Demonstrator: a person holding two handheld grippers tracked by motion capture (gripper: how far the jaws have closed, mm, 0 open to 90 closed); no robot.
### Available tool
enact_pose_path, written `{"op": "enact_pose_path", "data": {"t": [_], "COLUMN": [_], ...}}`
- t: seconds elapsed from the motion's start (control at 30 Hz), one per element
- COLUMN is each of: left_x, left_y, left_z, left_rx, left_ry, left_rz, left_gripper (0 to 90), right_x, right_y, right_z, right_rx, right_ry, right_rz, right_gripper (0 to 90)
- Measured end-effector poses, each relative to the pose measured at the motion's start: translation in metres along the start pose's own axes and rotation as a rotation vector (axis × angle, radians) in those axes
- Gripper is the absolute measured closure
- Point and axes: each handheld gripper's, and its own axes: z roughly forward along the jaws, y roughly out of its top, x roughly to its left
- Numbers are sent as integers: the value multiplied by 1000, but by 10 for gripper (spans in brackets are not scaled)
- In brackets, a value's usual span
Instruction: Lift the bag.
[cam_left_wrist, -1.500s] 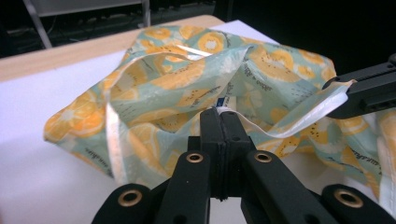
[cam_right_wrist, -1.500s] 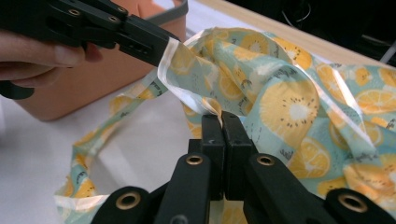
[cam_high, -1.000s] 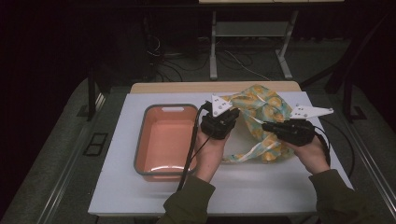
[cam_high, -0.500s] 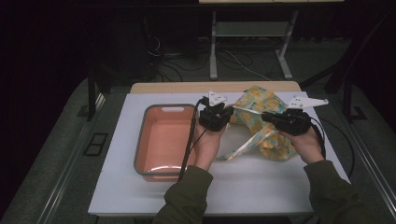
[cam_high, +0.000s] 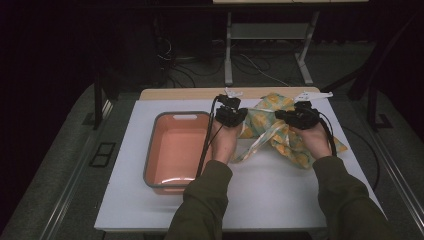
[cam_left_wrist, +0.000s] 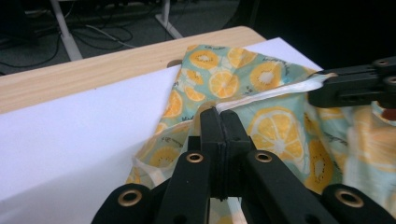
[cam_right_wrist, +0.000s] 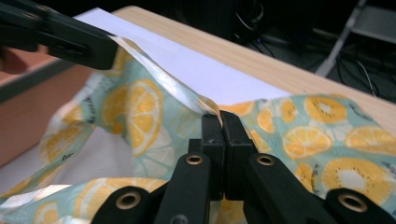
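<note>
dim room, pretty dark all around, grey carpet floor (cam_high: 60, 165), white table (cam_high: 280, 200) with a bare wooden edge (cam_high: 190, 93) at the far side, metal desk legs (cam_high: 228, 50) behind it, cables (cam_high: 260, 67) tangled on the floor

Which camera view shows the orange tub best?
The high view: the whole orange tub lies there, left of the fruit-print cloth. The right gripper view catches just a blurred part at its left edge.
</note>
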Motion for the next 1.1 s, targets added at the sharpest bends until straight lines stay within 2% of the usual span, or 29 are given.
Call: {"op": "enact_pose_path", "data": {"t": [0.1, 0.23, 0.3, 0.47, 0.6, 0.7, 0.93, 1.1], "left_x": [0, 0, 0, 1, 3, 5, 13, 19], "left_y": [-3, -5, -6, -8, -8, -9, -15, -23], "left_z": [4, 6, 6, 0, -11, -20, -44, -65], "left_rx": [16, 42, 56, 61, 58, 45, 17, 6], "left_ry": [2, -11, -18, -18, -46, -73, -144, -191], "left_rz": [3, 3, 5, 27, 54, 78, 112, 132], "left_gripper": [890, 883, 814, 627, 462, 400, 235, 148], "right_x": [-3, -4, -4, -3, -1, 4, 15, 20], "right_y": [-3, -4, -3, -3, -2, 0, 4, 2], "right_z": [6, 6, 4, -2, -10, -15, -28, -40], "right_rx": [15, 12, 1, -21, -50, -53, -68, -86], "right_ry": [-6, 0, 15, 49, 105, 124, 172, 192], "right_rz": [22, 33, 46, 68, 81, 66, 54, 42], "right_gripper": [891, 889, 872, 668, 517, 414, 279, 232]}}
